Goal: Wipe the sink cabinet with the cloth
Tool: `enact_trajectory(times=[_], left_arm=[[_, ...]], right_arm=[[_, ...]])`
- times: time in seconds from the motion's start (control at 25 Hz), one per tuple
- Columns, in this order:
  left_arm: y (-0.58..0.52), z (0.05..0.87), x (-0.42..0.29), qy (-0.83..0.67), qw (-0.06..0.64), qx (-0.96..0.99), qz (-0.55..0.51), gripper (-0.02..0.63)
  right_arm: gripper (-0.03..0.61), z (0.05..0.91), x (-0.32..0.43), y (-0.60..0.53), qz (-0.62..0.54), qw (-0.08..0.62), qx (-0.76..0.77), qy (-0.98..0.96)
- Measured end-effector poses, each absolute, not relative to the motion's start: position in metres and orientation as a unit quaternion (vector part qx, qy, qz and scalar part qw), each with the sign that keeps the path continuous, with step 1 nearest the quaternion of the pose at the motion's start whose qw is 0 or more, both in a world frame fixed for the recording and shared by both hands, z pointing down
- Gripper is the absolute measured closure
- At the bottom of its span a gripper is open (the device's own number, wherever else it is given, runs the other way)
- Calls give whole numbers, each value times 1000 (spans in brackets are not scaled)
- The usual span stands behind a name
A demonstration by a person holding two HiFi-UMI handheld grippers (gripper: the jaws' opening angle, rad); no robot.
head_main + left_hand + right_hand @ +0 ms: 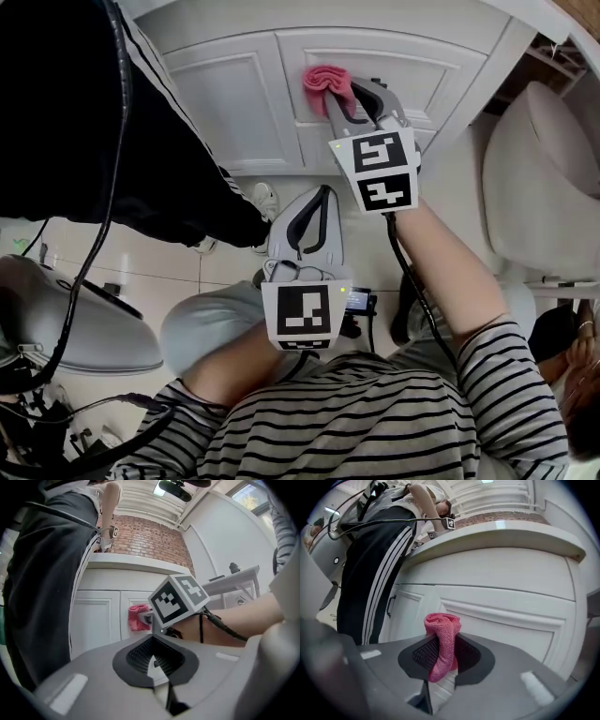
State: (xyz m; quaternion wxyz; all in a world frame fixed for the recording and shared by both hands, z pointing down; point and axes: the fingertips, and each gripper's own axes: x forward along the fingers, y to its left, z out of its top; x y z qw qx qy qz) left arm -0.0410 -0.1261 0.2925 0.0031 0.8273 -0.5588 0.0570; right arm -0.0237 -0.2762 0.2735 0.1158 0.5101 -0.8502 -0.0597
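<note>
At sink cabinet (234, 103) door, right hand-held gripper (443, 657) pinched pink cloth (442, 634) mid-fold; cloth likely soft, light, limp, best gripped bunched; left hand-held gripper (157, 662) pressed together, empty.

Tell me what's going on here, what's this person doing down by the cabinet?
A person in a striped shirt holds a gripper in each hand and is working on the white sink cabinet. The right gripper is shut on a pink cloth and holds it up at the front of a cabinet door; whether the cloth is pressed against the door is hard to tell. The left gripper hangs back lower down, shut and empty. Someone else in black striped trousers stands beside the cabinet.
</note>
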Motion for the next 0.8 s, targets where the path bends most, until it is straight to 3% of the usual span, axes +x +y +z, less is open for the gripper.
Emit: enact_trajectory(times=[0.56,0.8], left_arm=[[-126,308,-29,-548,-5,832,83,618],[-124,307,-29,-547,1,833,82,618]], right_arm=[[486,284,67,-267,-38,113,553,-824],[488,291,141,-273,0,110,618,-778]])
